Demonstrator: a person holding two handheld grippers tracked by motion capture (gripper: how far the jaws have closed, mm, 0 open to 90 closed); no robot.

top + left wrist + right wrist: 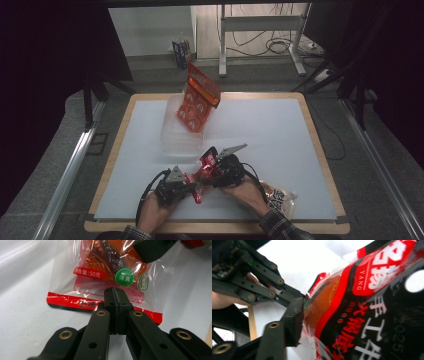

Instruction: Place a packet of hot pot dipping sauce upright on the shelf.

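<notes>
A red and clear snack packet (204,171) is held up just above the white table (275,140) near its front edge. My left gripper (188,181) is shut on the packet's red bottom seam (75,301), its pads (115,293) pressed together over the film. My right gripper (216,167) has come in from the right at the packet's other end. In the right gripper view the packet (367,315) lies between the jaws. One black finger (294,320) touches its clear edge, and the other is hidden behind the packet.
A clear plastic bin (172,132) stands at the table's middle rear with an orange-red packet (197,100) leaning out of it. Another snack packet (279,196) lies by the front edge under the right forearm. Wooden rim frames the white mat.
</notes>
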